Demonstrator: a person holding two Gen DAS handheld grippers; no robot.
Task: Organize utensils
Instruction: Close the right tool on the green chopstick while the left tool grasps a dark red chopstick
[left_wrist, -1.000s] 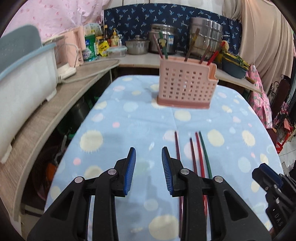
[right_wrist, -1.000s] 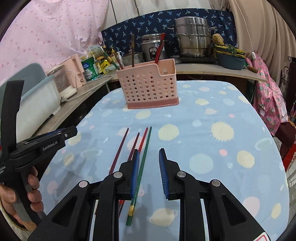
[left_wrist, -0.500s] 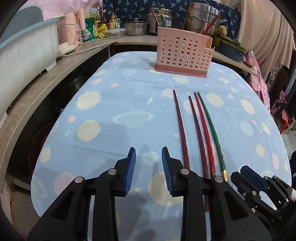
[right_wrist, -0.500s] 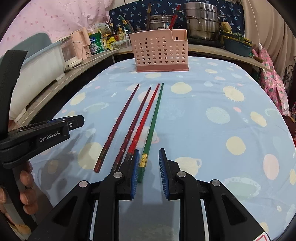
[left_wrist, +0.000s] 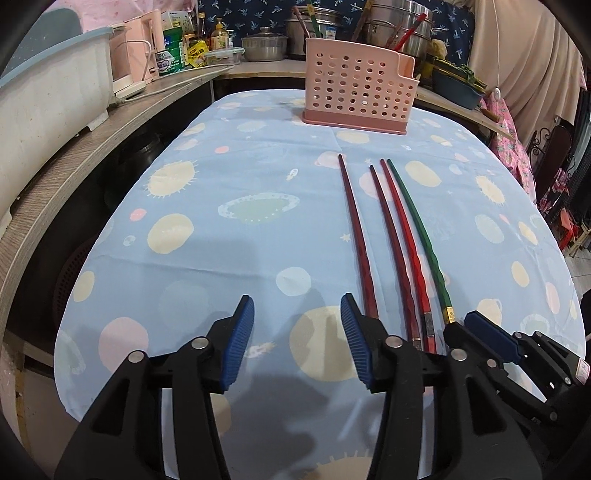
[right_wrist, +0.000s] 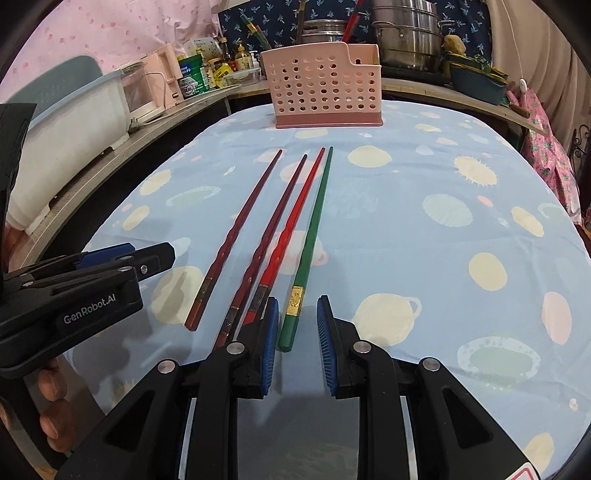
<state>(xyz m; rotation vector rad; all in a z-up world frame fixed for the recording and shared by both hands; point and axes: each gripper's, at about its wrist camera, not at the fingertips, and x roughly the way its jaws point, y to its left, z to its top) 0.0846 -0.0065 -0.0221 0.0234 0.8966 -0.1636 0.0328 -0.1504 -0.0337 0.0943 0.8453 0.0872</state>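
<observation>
Several chopsticks lie side by side on the blue patterned tablecloth (left_wrist: 229, 177): two dark red ones (left_wrist: 356, 232) (right_wrist: 240, 229), a bright red one (left_wrist: 404, 240) (right_wrist: 291, 221) and a green one (left_wrist: 419, 229) (right_wrist: 312, 229). A pink perforated utensil holder (left_wrist: 356, 98) (right_wrist: 325, 94) stands at the table's far end with several chopsticks in it. My left gripper (left_wrist: 297, 314) is open and empty, just left of the chopsticks' near ends. My right gripper (right_wrist: 294, 314) is open, with the green chopstick's near end between its fingers.
A wooden counter (left_wrist: 92, 147) runs along the left with a white tub (left_wrist: 44, 85), a pink appliance (left_wrist: 138, 55) and bottles. Steel pots (right_wrist: 406, 37) stand behind the holder. The table's near edge is close below both grippers.
Both grippers have pulled back toward the table's near edge and lowered. The left gripper has opened wider. The right gripper now straddles the green chopstick's end.
</observation>
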